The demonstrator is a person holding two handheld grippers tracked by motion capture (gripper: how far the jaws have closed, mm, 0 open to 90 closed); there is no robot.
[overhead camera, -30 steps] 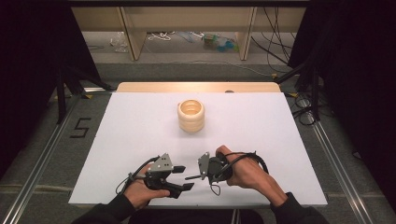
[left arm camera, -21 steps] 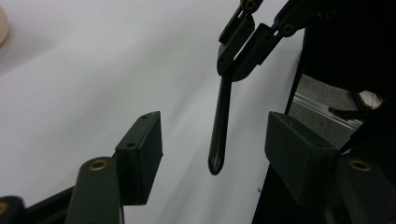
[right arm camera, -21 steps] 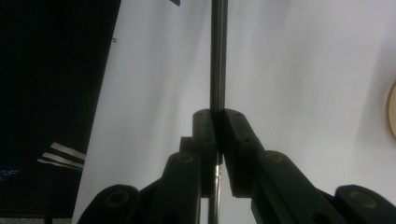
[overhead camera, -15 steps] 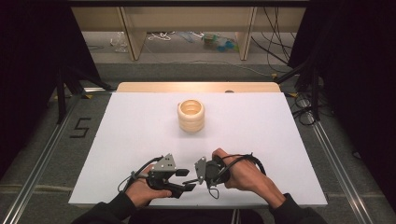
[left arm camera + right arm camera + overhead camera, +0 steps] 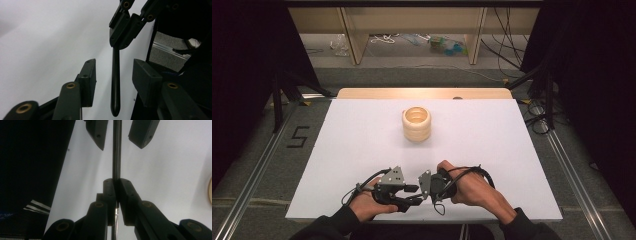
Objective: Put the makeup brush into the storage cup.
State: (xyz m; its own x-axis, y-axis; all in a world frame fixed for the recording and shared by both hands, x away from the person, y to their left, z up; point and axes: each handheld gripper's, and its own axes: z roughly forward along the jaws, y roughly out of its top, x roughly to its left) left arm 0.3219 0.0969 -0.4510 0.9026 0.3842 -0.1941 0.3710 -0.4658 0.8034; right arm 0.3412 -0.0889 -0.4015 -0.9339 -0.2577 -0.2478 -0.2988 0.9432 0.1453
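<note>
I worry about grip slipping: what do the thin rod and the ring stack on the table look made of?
The rod looks like smooth black plastic or coated metal; its glossy sheen and rounded tip leave that open. The right gripper clamps it. The ring stack looks like pale, matte, unfinished wood, judging by its light tan colour.

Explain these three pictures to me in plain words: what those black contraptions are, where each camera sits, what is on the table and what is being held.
A person holds a hand-operated two-jaw gripper in each hand. The high view looks down on the white table, where a stack of pale wooden rings stands apart from the hands. Each of the two gripper views comes from a camera riding on one gripper, looking along its jaws. The right gripper is shut on a thin black rod. The left gripper has just been closing its jaws around the rod's free end, but its pads do not touch it.
</note>
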